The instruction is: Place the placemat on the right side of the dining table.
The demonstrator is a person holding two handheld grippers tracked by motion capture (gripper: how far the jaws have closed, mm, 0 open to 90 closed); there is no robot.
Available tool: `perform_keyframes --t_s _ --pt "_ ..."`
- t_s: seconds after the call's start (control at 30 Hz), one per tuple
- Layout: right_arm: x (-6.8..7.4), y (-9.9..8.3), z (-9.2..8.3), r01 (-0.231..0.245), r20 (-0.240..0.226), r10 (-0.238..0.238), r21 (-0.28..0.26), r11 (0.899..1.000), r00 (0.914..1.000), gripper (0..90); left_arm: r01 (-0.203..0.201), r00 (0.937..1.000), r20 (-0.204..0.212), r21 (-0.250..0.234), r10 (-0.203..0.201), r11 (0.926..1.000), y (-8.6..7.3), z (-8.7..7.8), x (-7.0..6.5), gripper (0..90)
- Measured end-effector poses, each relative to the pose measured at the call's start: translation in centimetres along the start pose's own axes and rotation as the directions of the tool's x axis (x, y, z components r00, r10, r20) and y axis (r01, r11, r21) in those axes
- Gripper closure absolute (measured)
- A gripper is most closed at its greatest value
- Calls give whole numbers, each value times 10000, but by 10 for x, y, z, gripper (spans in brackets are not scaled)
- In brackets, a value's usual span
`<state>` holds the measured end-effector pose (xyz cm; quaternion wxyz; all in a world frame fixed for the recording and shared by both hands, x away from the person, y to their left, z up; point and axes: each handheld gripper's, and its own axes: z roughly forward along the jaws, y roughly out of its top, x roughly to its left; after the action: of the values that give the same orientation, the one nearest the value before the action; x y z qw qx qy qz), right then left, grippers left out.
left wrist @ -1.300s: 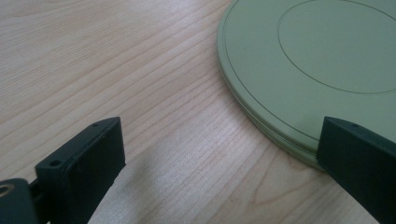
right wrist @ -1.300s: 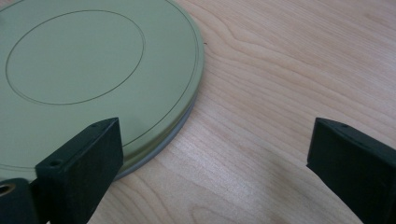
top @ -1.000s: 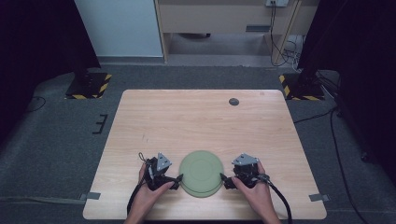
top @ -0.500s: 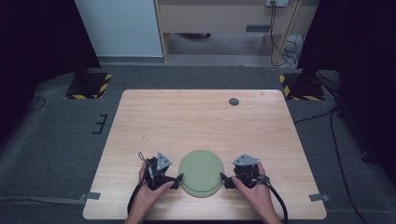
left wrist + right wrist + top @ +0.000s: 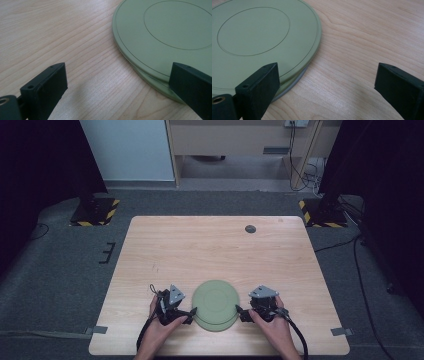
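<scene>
A round pale-green plate (image 5: pixel 216 304) lies flat on the wooden table (image 5: pixel 210 250), close to the front edge. It rests on a second plate (image 5: pixel 160 86), whose greyer rim (image 5: pixel 292 86) peeks out underneath. My left gripper (image 5: pixel 191 314) sits at the plate's left edge, held by a hand. It is open (image 5: pixel 120 95), one jaw over bare wood and the other over the plate's rim. My right gripper (image 5: pixel 240 312) mirrors it at the plate's right edge. It is open too (image 5: pixel 329 92), with one jaw above the rim and nothing held between the jaws.
A small dark round disc (image 5: pixel 250 228) lies near the table's far edge. Black stands with yellow-black striped bases (image 5: pixel 95 211) flank the far corners on the grey floor. Cables (image 5: pixel 295 330) trail from the grippers toward the front edge.
</scene>
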<state>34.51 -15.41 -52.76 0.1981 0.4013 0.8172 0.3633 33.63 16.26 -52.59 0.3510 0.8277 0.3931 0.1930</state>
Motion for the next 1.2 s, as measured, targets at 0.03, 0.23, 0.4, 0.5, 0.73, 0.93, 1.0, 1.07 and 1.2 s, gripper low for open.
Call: perform_keyframes --t_s 0.03,0.23,0.4,0.5,0.73,0.93,1.0,1.07,1.2 --pt "0 0 0 21 56 -21 -25 10000 10000 46 46 10000 19 4 -46 10000 0 0 0 8" --pt "0 0 2 -9 307 14 -144 9999 9995 31 154 9998 -160 -51 -155 9999 2 2 1 8" --pt "0 0 2 -49 262 53 -148 9999 9996 56 232 9997 -5 -117 -232 9997 1 1 1 29" --pt "2 0 0 -30 -83 30 2 10000 10000 69 88 9999 129 -74 -87 9999 0 -1 -2 33" --pt "2 -1 1 54 22 -54 -5 10000 10000 44 131 9999 29 -40 -131 9999 1 2 -2 10" --pt "0 0 3 -81 150 82 -74 9999 9999 33 165 9998 -110 -86 -166 9998 2 4 -2 9" --pt "-1 0 4 -136 159 138 -76 9999 9998 31 171 9998 -120 -92 -173 9998 2 4 -2 8" --pt "-2 0 5 -177 172 179 -114 9998 9997 30 215 9997 -148 -102 -216 9997 4 6 -1 5" --pt "-2 0 5 -229 145 231 -151 9996 9996 36 212 9997 -83 -160 -214 9996 3 5 0 15"
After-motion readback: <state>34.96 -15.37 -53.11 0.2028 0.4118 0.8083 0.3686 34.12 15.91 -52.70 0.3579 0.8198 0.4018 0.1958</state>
